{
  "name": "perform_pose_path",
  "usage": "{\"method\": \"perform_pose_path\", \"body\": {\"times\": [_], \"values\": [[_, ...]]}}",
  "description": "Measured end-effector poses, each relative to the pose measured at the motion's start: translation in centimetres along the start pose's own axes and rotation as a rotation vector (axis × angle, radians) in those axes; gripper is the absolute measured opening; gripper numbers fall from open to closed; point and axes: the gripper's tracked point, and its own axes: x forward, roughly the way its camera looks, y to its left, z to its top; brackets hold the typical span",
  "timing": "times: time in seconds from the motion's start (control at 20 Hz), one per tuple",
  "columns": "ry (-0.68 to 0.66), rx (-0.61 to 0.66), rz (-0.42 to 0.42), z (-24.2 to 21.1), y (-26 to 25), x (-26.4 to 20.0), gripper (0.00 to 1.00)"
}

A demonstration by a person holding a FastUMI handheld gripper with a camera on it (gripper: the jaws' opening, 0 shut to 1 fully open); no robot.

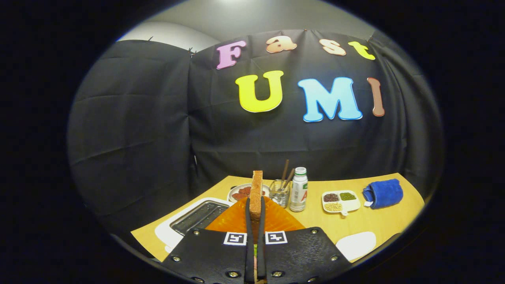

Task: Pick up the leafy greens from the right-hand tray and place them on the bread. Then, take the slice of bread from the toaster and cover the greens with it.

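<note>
Starting at the left of the desk [315, 227]: a white tray [165, 232] carrying a dark metal pan [197, 216], nothing visible inside from here. Next along, an orange plate [284, 221] just ahead of the fingers. Behind it, a small white dish [236, 191] holding reddish pieces, too small to name. Moving on, a clear glass [279, 193] with brown sticks [285, 173] leaning in it, then a white bottle [299, 190] with a green cap, upright just beside the glass. Further right, a white three-part dish [341, 201]: dark grains in one section, green in another, pale yellow in the third. Then a rolled blue towel [383, 193] near the desk's far right. Closer in on the right, part of a white plate [357, 244].

Now the hand-held gripper [255, 215]: nearly closed, fingers clamped on the slice of bread [257, 193], held upright and edge-on above the orange plate, brown crust facing the camera, both fingers pressed against its lower faces.
</note>
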Motion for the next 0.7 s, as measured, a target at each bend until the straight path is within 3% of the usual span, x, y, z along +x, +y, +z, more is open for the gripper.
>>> {"method": "perform_pose_path", "body": {"times": [0.35,0.7], "values": [[0.086,0.016,-0.113,-4.7,-7.1,0.1,0.03],[0.167,0.000,-0.166,-9.9,-8.5,1.5,0.03]]}}
